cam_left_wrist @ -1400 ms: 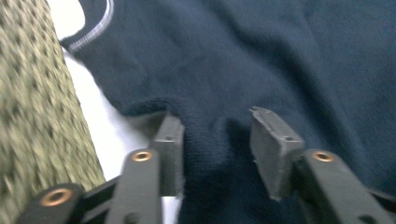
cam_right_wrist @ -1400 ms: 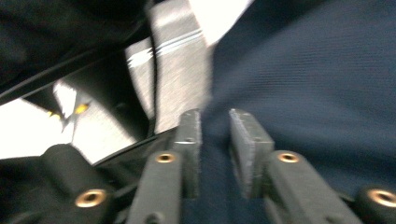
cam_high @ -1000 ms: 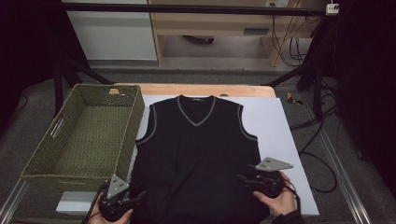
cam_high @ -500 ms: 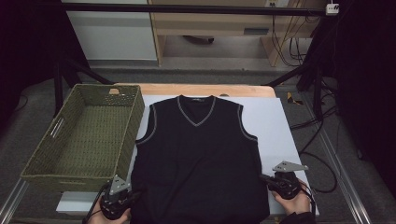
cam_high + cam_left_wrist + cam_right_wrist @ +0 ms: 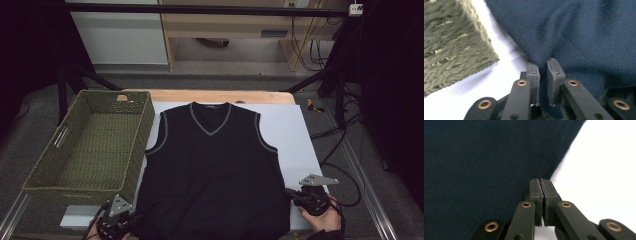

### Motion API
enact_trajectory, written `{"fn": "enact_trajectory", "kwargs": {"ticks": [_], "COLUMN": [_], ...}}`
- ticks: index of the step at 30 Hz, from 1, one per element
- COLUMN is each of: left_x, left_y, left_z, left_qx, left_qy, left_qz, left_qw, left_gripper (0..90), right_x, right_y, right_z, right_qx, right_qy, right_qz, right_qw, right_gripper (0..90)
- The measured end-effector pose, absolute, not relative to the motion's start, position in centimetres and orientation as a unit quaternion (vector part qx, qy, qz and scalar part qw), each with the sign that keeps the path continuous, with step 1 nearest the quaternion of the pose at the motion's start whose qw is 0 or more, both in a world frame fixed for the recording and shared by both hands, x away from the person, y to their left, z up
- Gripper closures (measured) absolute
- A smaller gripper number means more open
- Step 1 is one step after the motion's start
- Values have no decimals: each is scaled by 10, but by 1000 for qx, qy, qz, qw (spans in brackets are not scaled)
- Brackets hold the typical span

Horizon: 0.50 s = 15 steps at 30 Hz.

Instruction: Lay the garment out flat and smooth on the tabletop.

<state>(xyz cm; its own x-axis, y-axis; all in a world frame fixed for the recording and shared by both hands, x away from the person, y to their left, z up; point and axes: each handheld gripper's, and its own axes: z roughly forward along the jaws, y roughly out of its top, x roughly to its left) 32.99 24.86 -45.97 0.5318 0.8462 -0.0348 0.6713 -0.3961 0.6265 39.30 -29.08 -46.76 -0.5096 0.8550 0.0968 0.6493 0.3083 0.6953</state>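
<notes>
1. The dark knit vest (image 5: pixel 212 170) lies flat on the white desk (image 5: pixel 295 135), beside the woven green basket (image 5: pixel 90 145).
2. The left tool (image 5: pixel 543 68) has just been closing and pinches the vest's bottom left corner.
3. The right tool (image 5: pixel 540 185) is clamped tight at the vest's bottom right edge.

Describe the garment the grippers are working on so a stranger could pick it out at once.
On the white table sheet, right of the green woven basket, lies a dark sleeveless vest, spread flat. Its grey-trimmed V-neck and armholes set it apart; it is the sole garment there.
</notes>
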Motion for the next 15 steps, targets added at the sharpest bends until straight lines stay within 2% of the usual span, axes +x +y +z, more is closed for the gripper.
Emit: {"fn": "enact_trajectory", "kwargs": {"ticks": [1, 3, 6, 9, 13, 15], "left_x": [329, 330, 335, 343, 357, 367], "left_y": [248, 245, 238, 227, 213, 206], "left_z": [-458, -453, -444, -439, -437, -436], "left_qx": [819, 807, 795, 791, 787, 781], "left_qy": [456, 452, 439, 419, 394, 391], "left_qz": [157, 165, 168, 168, 178, 161], "left_qw": [311, 342, 383, 414, 440, 460], "left_gripper": [740, 581, 445, 322, 189, 146], "right_x": [393, 394, 397, 401, 406, 411], "right_y": [-291, -289, -287, -283, -278, -276], "right_z": [-467, -466, -464, -461, -460, -459], "right_qx": [468, 454, 442, 436, 427, 423], "right_qy": [796, 797, 786, 777, 774, 771], "right_qz": [355, 367, 401, 423, 434, 444], "right_qw": [147, 155, 161, 167, 172, 171], "right_gripper": [812, 707, 528, 392, 285, 241]}}
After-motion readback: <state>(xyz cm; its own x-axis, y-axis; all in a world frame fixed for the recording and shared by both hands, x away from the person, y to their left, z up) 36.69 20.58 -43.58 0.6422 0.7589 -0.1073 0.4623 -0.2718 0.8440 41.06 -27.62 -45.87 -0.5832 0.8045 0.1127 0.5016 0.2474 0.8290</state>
